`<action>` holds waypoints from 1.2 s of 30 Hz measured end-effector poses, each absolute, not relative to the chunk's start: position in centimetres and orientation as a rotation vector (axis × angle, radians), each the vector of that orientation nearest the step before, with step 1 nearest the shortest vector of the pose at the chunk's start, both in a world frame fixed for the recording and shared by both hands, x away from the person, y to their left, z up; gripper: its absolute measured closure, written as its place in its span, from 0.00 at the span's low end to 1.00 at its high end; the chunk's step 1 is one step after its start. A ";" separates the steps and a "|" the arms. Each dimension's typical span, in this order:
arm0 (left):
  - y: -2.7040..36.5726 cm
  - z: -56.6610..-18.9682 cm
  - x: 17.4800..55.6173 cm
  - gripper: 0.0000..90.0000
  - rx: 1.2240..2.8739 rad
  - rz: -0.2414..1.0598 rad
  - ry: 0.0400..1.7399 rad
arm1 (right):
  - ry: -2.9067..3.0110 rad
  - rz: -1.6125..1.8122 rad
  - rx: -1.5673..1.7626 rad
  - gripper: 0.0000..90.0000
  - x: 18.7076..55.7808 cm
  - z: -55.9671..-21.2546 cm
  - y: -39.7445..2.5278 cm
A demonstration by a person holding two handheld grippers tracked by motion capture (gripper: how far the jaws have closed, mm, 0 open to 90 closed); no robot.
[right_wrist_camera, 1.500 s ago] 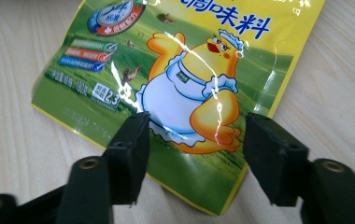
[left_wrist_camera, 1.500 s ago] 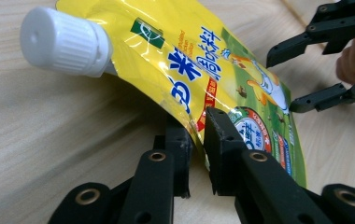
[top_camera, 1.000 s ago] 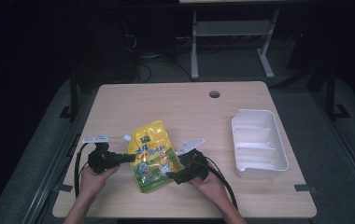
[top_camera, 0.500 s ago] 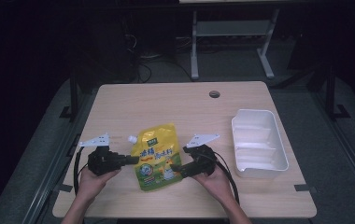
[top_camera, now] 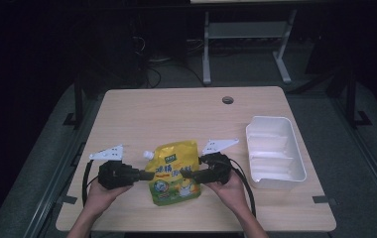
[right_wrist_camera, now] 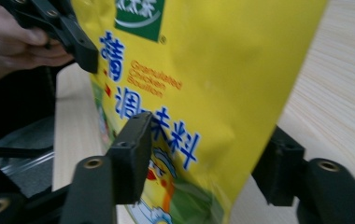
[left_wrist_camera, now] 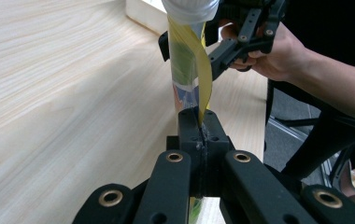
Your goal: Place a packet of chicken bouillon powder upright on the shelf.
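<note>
- Risk, as I judged it: the yellow pouch (top_camera: 175, 172) could slip or tear, since the left gripper (top_camera: 139, 174) pinched only its thin edge seam while the right gripper (top_camera: 190, 174) had not closed.
- Left gripper (left_wrist_camera: 199, 128) had its jaws clamped tight on the pouch's side seam (left_wrist_camera: 190, 70).
- Right gripper (right_wrist_camera: 203, 154) stood wide, jaws straddling the pouch (right_wrist_camera: 203, 84) face and back, apparently without squeezing.
- Pouch stood near the bench's front edge, between both grippers, its white cap (top_camera: 148, 154) pointing up-left.
- White tray (top_camera: 256, 163) sat toward the bench's right edge.

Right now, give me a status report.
Left gripper shut on pouch edge. Right gripper astride pouch, jaws apart. Pouch upright on table. White tray off right, nothing blocking.
</note>
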State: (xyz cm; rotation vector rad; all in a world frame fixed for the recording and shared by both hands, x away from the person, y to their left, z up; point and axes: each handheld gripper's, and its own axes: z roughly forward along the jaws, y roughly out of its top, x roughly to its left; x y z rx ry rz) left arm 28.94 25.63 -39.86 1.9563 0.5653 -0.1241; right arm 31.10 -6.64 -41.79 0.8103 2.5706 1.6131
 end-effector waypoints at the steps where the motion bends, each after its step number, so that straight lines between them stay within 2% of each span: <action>1: 25.6 -39.9 28.9 1.00 1.957 -0.124 0.564 | 2.577 1.623 0.799 0.53 31.1 -41.7 -6.7; 2: 25.5 -39.9 28.9 1.00 1.960 -0.121 0.564 | 2.588 1.648 0.772 0.59 31.0 -41.6 -6.6; 3: 25.5 -39.9 28.9 1.00 1.960 -0.121 0.564 | 2.588 1.648 0.772 0.59 31.0 -41.6 -6.6; 7: 25.5 -39.9 28.9 1.00 1.971 -0.104 0.569 | 2.618 1.651 0.744 0.69 30.8 -41.4 -6.5; 8: 25.6 -39.8 28.9 1.00 1.975 -0.092 0.573 | 2.633 1.664 0.737 0.76 30.9 -41.4 -6.7; 9: 25.6 -39.8 28.9 0.99 1.975 -0.092 0.573 | 2.633 1.664 0.737 0.76 30.9 -41.4 -6.7; 10: 25.6 -39.8 28.9 0.99 1.976 -0.085 0.576 | 2.648 1.680 0.739 0.83 30.9 -41.5 -6.8; 11: 25.6 -39.8 28.9 0.95 1.976 -0.085 0.576 | 2.648 1.680 0.739 0.83 30.9 -41.5 -6.8; 12: 25.6 -39.8 28.9 0.95 1.977 -0.078 0.581 | 2.654 1.687 0.736 0.87 30.9 -41.5 -6.9; 14: 25.8 -39.7 29.0 0.86 1.976 -0.071 0.585 | 2.667 1.698 0.713 0.96 30.8 -41.4 -6.8; 19: 26.1 -39.7 28.9 0.71 1.985 -0.050 0.598 | 2.676 1.709 0.712 0.99 30.7 -41.3 -6.9; 25: 26.2 -39.9 28.9 0.62 2.024 -0.016 0.602 | 2.654 1.718 0.718 1.00 30.5 -40.6 -7.3; 26: 26.2 -39.9 28.9 0.56 2.036 -0.005 0.600 | 2.640 1.700 0.723 1.00 30.4 -40.3 -7.5; 27: 26.2 -40.0 29.0 0.56 2.047 0.006 0.604 | 2.640 1.700 0.723 1.00 30.4 -40.3 -7.5; 28: 26.2 -40.2 29.0 0.50 2.052 0.016 0.611 | 2.622 1.699 0.732 1.00 30.3 -40.1 -7.8; 36: 27.0 -41.1 29.3 0.39 2.057 0.046 0.655 | 2.579 1.670 0.765 1.00 30.4 -39.4 -8.5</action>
